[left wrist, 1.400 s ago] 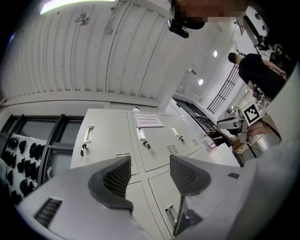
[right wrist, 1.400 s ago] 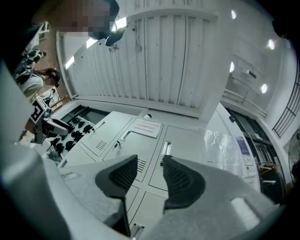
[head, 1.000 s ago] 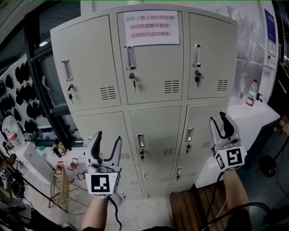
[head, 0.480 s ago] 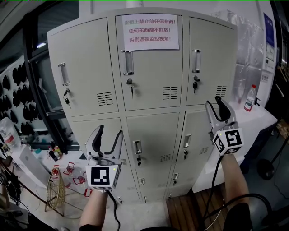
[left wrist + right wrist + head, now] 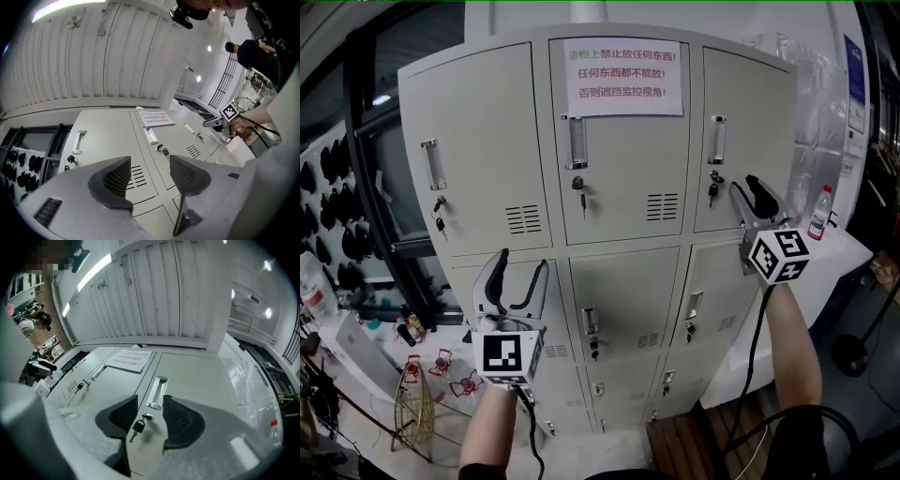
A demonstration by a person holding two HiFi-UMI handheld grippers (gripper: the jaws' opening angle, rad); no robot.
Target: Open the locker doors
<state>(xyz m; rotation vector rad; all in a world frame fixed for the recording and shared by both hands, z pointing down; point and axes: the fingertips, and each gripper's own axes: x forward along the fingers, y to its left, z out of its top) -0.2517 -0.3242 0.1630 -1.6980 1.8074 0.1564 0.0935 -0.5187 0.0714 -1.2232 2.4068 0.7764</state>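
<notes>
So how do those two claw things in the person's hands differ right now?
The left gripper is held low, before the middle-row left door; the right gripper is up by the top right door. The right gripper's jaws frame that door's key and handle up close; the left gripper's frame only vent slots, farther off. Both are open and hold nothing.

All three views toward locker (image 5: 478, 103)
</notes>
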